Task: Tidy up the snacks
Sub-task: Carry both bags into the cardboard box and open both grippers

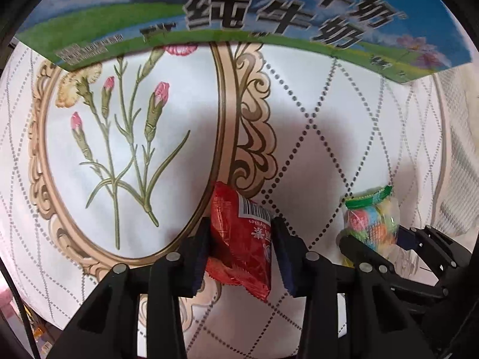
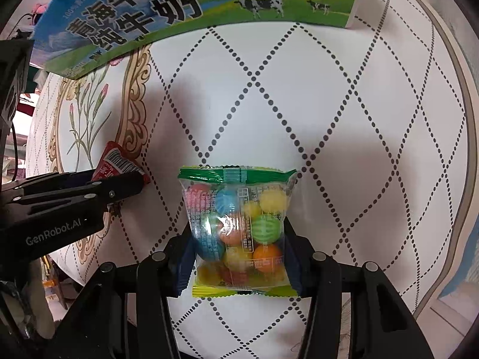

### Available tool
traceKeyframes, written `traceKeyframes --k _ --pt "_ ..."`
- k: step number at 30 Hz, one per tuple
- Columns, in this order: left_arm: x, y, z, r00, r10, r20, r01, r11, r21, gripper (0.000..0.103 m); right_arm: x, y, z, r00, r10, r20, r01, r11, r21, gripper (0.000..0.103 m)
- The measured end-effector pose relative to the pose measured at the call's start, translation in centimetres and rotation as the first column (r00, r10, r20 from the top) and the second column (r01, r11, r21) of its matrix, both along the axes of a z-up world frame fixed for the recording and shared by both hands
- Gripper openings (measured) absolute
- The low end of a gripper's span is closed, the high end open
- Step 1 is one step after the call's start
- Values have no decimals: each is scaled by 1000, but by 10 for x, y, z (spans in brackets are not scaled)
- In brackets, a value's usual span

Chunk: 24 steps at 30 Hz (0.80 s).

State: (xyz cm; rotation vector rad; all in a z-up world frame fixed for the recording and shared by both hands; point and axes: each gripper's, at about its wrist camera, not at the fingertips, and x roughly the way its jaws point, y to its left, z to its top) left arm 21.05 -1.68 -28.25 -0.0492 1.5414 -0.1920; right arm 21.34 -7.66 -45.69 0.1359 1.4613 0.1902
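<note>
My left gripper (image 1: pixel 241 236) is shut on a red snack packet (image 1: pixel 239 239) with a barcode, held above the patterned tablecloth. It also shows in the right wrist view (image 2: pixel 119 164) at the left, between the left gripper's fingers (image 2: pixel 89 191). My right gripper (image 2: pixel 236 248) is shut on a clear bag of coloured candy balls (image 2: pixel 239 227) with a green top seal. That bag (image 1: pixel 374 221) appears at the right in the left wrist view, held by the right gripper (image 1: pixel 371 242).
A blue and green milk carton box (image 1: pixel 239 15) stands at the far side of the table; it also shows in the right wrist view (image 2: pixel 167 9). The round table wears a white quilted cloth (image 2: pixel 329 104) with a floral oval print (image 1: pixel 125 137).
</note>
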Motion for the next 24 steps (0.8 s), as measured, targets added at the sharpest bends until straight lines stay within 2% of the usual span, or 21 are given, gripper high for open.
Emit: traceKeyframes --k 5,9,12,15,17,19,22,24 --pt "-11 -1 35 998 -16 59 18 999 -31 33 -2 -8 30 999 -29 26 27 997 76 53" --pt "-6 8 71 994 11 105 -1 996 -92 33 3 -11 60 997 -36 66 27 991 129 53" --pt "-1 14 110 986 29 165 -6 990 -143 33 11 -14 94 991 -39 126 16 984 176 53" --pt "16 21 149 972 39 231 -2 987 -159 33 23 -17 131 980 -49 193 6 976 216 53" --pt "35 33 170 959 44 280 -4 990 -143 33 35 -20 155 969 -57 240 -1 971 238 53" --pt "51 38 181 947 42 318 -13 996 -91 33 49 -20 174 959 -57 278 -12 970 241 53" --pt "80 52 183 941 49 334 -46 999 -17 33 82 -18 196 940 -61 336 -15 975 221 53" --pt "98 59 177 946 51 319 -62 998 26 33 101 -15 201 936 -68 346 -7 977 212 53"
